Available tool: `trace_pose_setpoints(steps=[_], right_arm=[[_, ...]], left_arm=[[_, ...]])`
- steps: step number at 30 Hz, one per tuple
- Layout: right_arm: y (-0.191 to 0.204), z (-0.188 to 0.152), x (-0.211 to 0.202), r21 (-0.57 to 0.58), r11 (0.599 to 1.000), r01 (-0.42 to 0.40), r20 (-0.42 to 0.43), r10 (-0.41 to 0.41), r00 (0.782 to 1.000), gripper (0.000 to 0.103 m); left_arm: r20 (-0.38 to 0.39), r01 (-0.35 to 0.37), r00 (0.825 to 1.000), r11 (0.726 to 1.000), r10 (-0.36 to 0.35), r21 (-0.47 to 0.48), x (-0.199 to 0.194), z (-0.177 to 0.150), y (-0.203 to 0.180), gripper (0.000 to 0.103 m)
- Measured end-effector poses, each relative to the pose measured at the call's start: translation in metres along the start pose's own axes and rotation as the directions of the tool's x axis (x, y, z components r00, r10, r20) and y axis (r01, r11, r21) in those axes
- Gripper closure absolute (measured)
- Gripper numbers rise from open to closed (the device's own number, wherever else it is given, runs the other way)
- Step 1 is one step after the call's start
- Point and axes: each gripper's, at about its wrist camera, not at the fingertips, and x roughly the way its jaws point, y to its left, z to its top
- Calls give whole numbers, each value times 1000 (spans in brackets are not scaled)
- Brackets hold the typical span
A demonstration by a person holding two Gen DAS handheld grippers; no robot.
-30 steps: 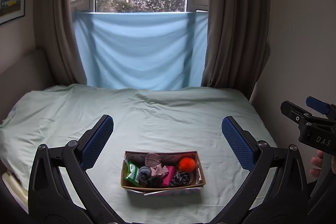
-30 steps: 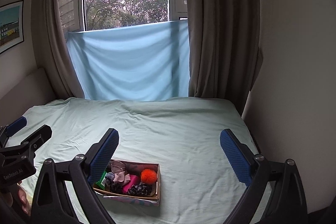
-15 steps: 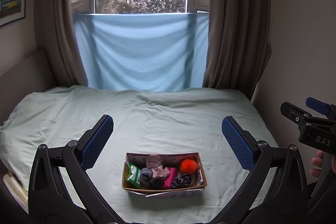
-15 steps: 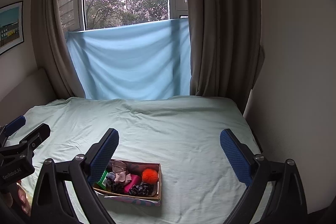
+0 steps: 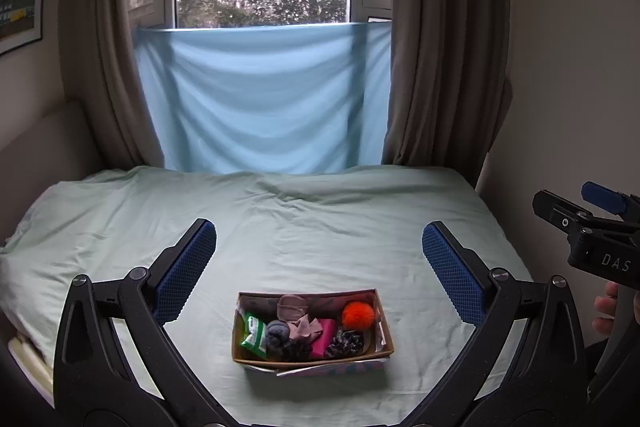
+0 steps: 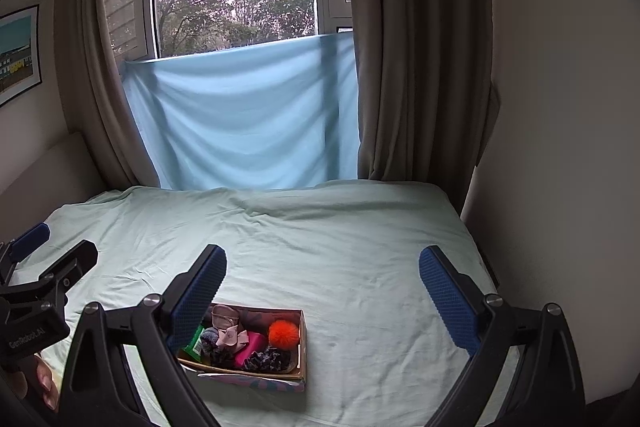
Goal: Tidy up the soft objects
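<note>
Both grippers spread wide — cardboard box full, untouched.

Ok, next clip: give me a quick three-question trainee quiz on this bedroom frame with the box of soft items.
1. True or false: the left gripper is shut on an item.
2. Which item lies at the box's right end in the left wrist view? A) orange pompom B) green packet C) pink item
3. Fill in: the box rests on the ____.

Key: 1 false, both it and the right gripper are open and empty; 2 A; 3 bed.
</note>
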Motion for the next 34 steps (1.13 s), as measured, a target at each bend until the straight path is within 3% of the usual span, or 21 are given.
trace_pose_setpoints(steps=[19,27,34], right_arm=[[-6,3,-1,7,1000,12,0,-12,1000,7],[-7,3,2,8,1000,14,-1,-14,1000,7],[-10,6,7,9,1000,16,-9,-15,1000,7]], left_arm=[[-5,19,1000,1000,-19,21,4,-1,-4,0],[38,-56,998,998,55,23,2,2,-2,0],[25,-31,999,999,31,6,14,2,1,0]])
